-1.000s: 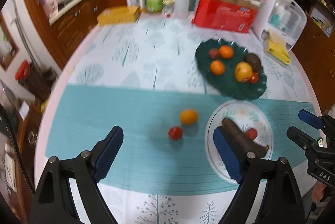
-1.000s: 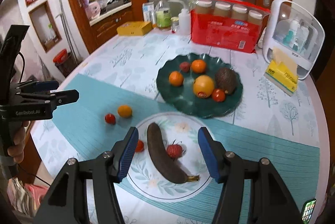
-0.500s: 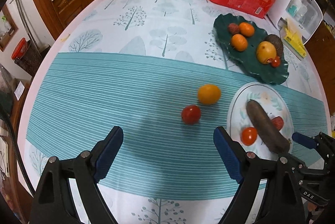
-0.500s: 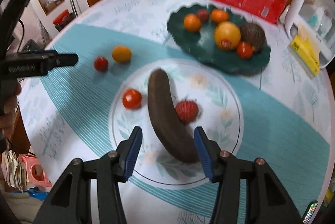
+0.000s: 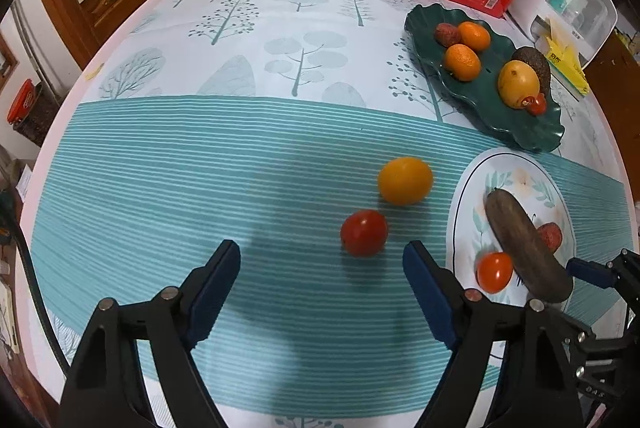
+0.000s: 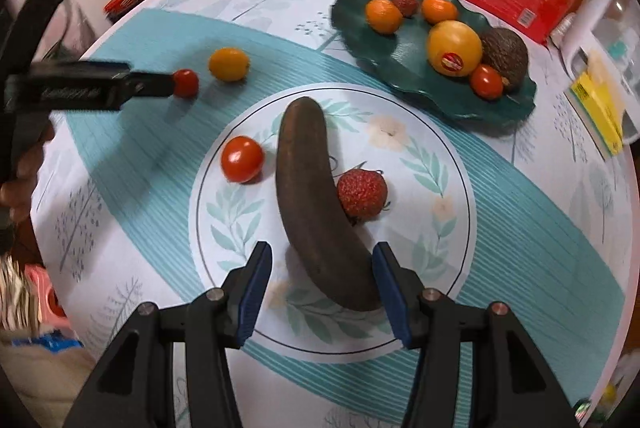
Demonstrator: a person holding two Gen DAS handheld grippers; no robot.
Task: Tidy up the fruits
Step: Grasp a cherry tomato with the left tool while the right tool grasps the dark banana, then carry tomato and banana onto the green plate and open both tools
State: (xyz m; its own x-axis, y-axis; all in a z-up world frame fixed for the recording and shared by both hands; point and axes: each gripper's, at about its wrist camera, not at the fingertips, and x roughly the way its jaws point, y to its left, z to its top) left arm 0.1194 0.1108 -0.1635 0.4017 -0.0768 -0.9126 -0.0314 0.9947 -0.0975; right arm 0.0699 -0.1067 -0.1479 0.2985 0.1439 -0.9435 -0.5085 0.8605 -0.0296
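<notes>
On the table, seen from the left wrist, the left tool hangs low over the teal striped band with its jaws wide apart, having just closed a little, and nothing between them. A red tomato lies on the cloth just ahead, nearer the right finger, with a yellow-orange fruit just beyond it, the two close together. To the right sits a white plate bearing a dark banana, a second tomato and a lychee. Behind it a green dish holds more fruit. The right tool's blue tip shows at the banana's near end.

From the right wrist, the right tool straddles the near end of the banana, jaws partly apart and just opened slightly; the right pad looks against the skin, the left pad stands clear. The lychee touches the banana's right side; the tomato on the plate lies just left of it. The left tool reaches in from the left, its tip beside the loose tomato, with the yellow-orange fruit next to that. The green dish stands behind the plate.
</notes>
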